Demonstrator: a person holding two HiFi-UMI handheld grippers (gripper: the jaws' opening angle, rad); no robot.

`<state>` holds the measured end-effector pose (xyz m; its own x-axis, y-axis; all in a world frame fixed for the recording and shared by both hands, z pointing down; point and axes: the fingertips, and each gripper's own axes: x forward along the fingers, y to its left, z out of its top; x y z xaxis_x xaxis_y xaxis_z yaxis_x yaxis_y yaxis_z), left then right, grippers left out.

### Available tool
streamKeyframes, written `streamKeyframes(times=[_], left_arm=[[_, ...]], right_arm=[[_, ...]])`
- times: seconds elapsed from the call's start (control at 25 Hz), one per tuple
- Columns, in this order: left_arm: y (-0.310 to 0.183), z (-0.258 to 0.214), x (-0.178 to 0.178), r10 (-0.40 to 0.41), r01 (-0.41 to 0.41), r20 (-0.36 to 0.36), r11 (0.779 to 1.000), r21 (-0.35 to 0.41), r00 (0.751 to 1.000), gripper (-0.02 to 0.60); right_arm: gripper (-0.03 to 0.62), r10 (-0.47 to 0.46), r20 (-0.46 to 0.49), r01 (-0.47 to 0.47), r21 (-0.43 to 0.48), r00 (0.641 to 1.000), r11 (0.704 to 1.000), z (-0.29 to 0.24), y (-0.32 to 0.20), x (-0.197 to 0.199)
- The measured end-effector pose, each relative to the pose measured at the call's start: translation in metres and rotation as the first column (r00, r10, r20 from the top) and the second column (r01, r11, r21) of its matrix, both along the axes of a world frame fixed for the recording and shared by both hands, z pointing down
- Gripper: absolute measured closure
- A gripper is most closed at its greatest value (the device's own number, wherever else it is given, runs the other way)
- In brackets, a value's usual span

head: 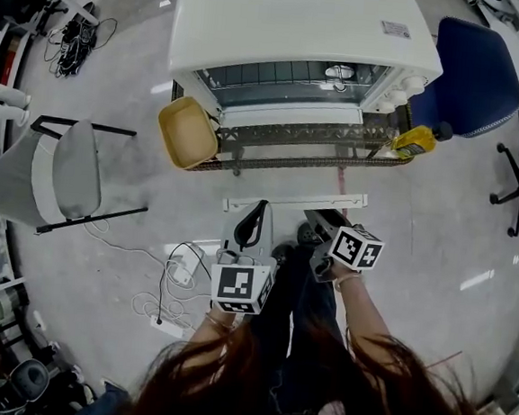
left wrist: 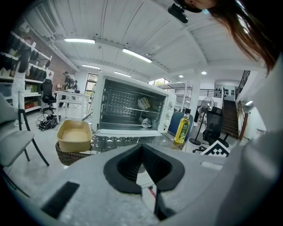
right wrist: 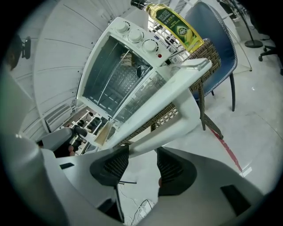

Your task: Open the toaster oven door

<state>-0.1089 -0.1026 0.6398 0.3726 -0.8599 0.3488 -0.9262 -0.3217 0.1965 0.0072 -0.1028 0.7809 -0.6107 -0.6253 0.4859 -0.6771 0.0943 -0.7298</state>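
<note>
The white toaster oven stands on a wicker table. Its glass door is down and lies about level, so the racks inside show. The door's white handle bar points toward me. My right gripper is at that bar, and in the right gripper view the handle runs across the gap of the gripper, close to the left pad, with the jaws wide apart. My left gripper hangs just left of it below the handle, its tips together and nothing in them.
A tan tub sits at the table's left end and a yellow oil bottle at its right. A blue chair stands to the right, a grey folding chair to the left. Cables and a power strip lie on the floor.
</note>
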Motion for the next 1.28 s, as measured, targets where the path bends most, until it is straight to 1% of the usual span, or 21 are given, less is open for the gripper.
streamKeyframes(times=[0.6,0.8,1.0,1.2,1.28], left_arm=[[0.002,0.018,-0.004,-0.010,0.010,-0.007,1.000,-0.015,1.000,0.569],[0.001,0.020,-0.006,-0.017,0.016,-0.006,1.000,-0.018,1.000,0.569],[0.000,0.019,-0.005,-0.016,0.016,-0.001,1.000,-0.018,1.000,0.569],[0.001,0.017,-0.007,-0.026,0.026,0.000,0.999,-0.027,1.000,0.569],[0.003,0.017,-0.007,-0.029,0.029,-0.006,0.999,-0.034,1.000,0.569]], right_arm=[[0.419,-0.033,-0.060,0.032,-0.030,0.998,0.999,0.023,-0.001,0.000],[0.421,-0.039,-0.053,0.037,-0.032,0.998,0.999,0.026,-0.001,0.000],[0.418,-0.014,-0.039,0.012,-0.045,0.999,0.999,0.026,-0.001,0.003],[0.437,0.016,-0.040,-0.018,-0.067,0.999,0.998,0.025,0.003,0.008],[0.442,0.023,-0.055,-0.026,-0.069,0.998,0.997,0.023,0.004,0.013]])
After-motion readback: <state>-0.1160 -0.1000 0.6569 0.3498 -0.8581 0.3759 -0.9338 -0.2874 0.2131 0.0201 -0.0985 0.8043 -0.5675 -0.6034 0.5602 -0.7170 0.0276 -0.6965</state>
